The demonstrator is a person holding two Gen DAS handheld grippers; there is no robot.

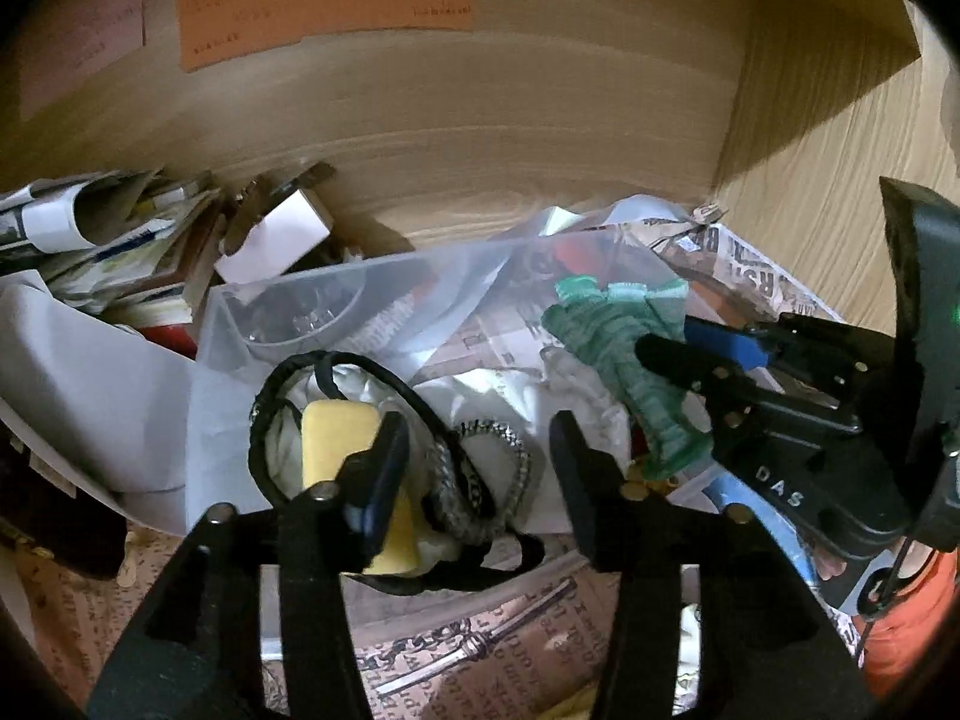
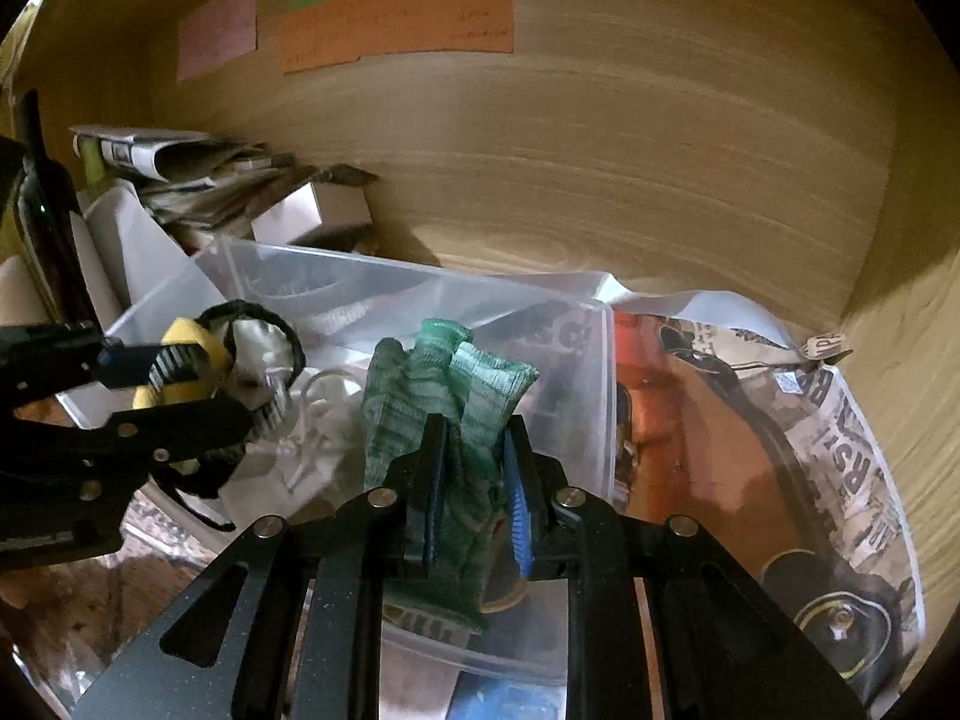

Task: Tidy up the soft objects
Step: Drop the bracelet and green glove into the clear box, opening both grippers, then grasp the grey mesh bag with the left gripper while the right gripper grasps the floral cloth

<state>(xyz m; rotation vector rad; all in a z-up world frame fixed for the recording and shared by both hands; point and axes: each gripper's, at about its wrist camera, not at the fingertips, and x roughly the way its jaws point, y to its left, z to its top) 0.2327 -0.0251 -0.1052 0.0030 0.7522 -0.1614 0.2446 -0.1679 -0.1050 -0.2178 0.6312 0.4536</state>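
Note:
My right gripper [image 2: 474, 450] is shut on a green knitted sock [image 2: 444, 396] and holds it over a clear plastic bin [image 2: 336, 276]. The sock also shows in the left wrist view [image 1: 624, 354], pinched by the right gripper [image 1: 654, 354]. My left gripper [image 1: 474, 438] is open over the bin. Between and below its fingers lie a yellow sponge [image 1: 336, 438], a black cord loop [image 1: 354, 366], a checkered band [image 1: 510, 450] and white cloth [image 1: 540, 396]. In the right wrist view the left gripper [image 2: 198, 378] sits around the sponge [image 2: 186, 333] at the bin's left end.
A wooden back wall [image 1: 480, 120] carries orange, green and pink notes [image 1: 324, 12]. Stacked papers and a small white box [image 1: 276, 234] sit behind the bin at left. Newspaper [image 2: 840, 450] lines the surface at right. A wooden side wall [image 1: 840, 180] stands at right.

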